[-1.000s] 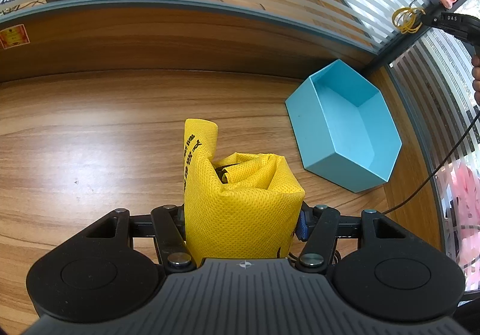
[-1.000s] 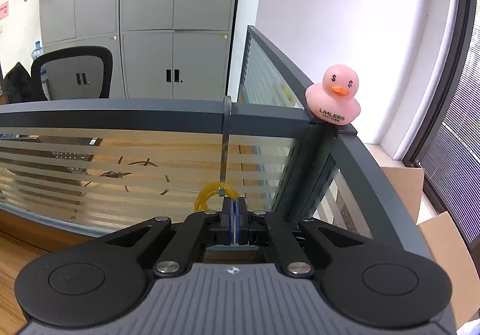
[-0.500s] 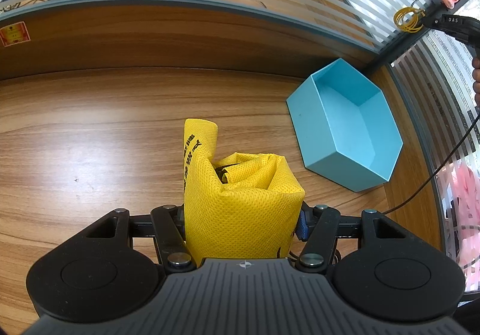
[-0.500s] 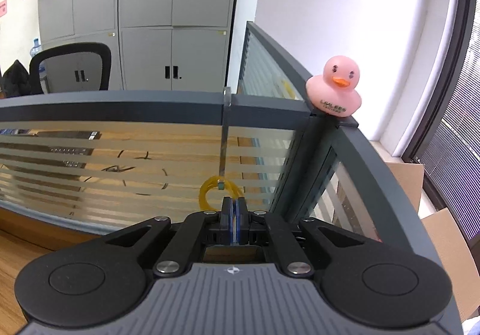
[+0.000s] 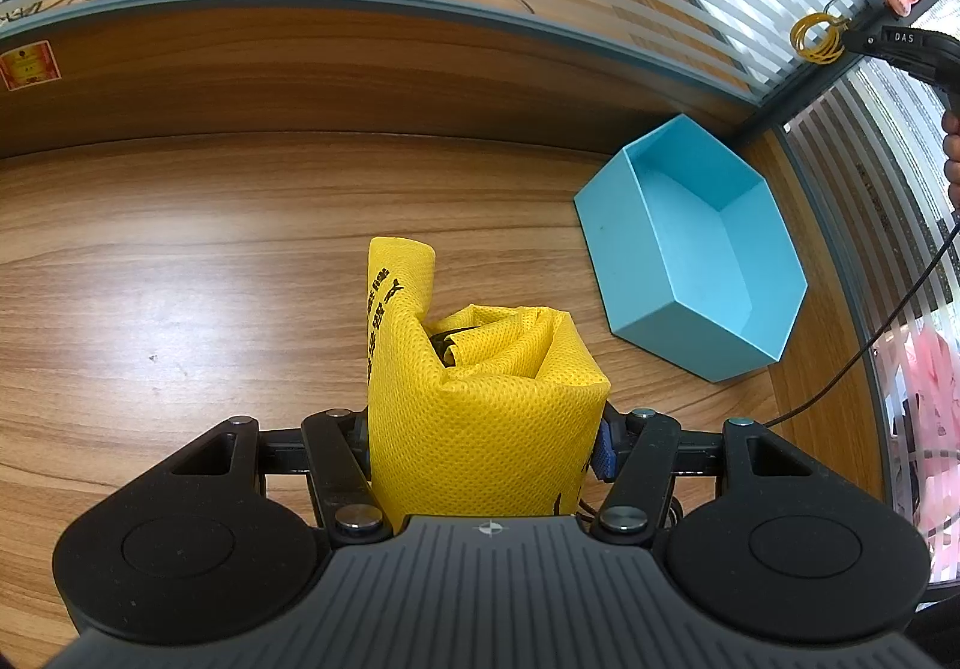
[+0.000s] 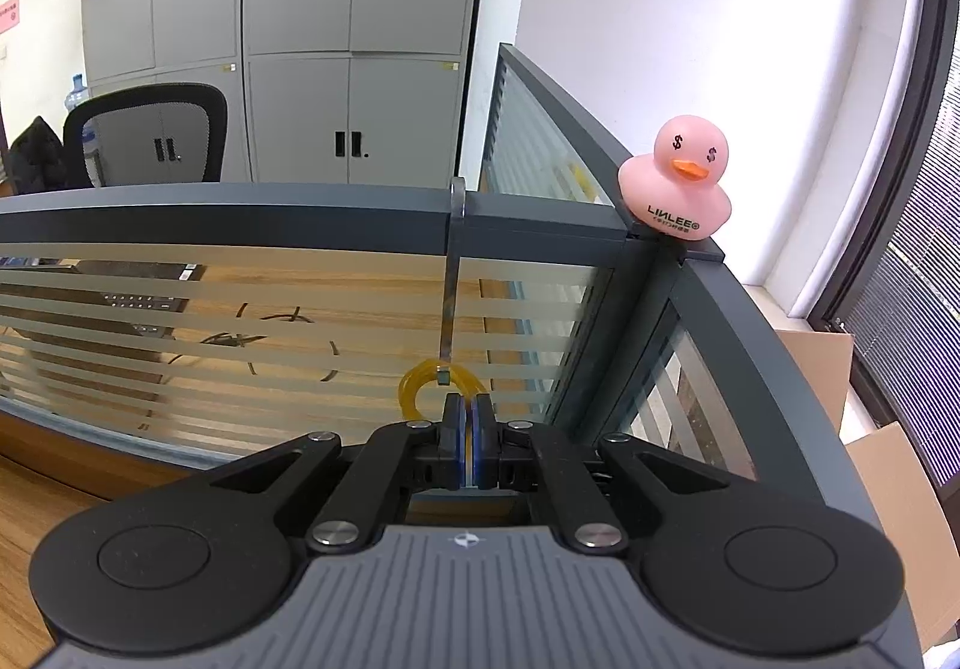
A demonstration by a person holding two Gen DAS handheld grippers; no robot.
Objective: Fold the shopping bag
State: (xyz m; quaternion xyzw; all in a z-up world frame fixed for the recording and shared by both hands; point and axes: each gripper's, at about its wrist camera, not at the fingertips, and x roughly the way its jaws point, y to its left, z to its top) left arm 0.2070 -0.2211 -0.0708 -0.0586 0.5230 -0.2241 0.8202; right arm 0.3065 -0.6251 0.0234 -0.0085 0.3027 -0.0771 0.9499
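The yellow shopping bag (image 5: 480, 417) is rolled into a thick bundle, one end (image 5: 399, 273) sticking out ahead over the wooden desk (image 5: 180, 279). My left gripper (image 5: 483, 423) is shut on the bundle, a finger on each side. Up at the partition corner, my right gripper (image 6: 467, 405) has its jaws together on a loop of the yellow rubber bands (image 6: 420, 381) that hang from a metal hook (image 6: 450, 279). The left wrist view shows that gripper (image 5: 858, 39) touching the bands (image 5: 813, 39).
A light blue hexagonal box (image 5: 690, 249) sits open on the desk to the right of the bag. Striped glass partitions (image 6: 240, 309) wall the desk at the back and right. A pink duck (image 6: 675, 177) tops the corner post. A black cable (image 5: 870, 345) hangs at right.
The right wrist view has shifted slightly, so more of the hook shows above the bands. The left gripper and the bag have not moved.
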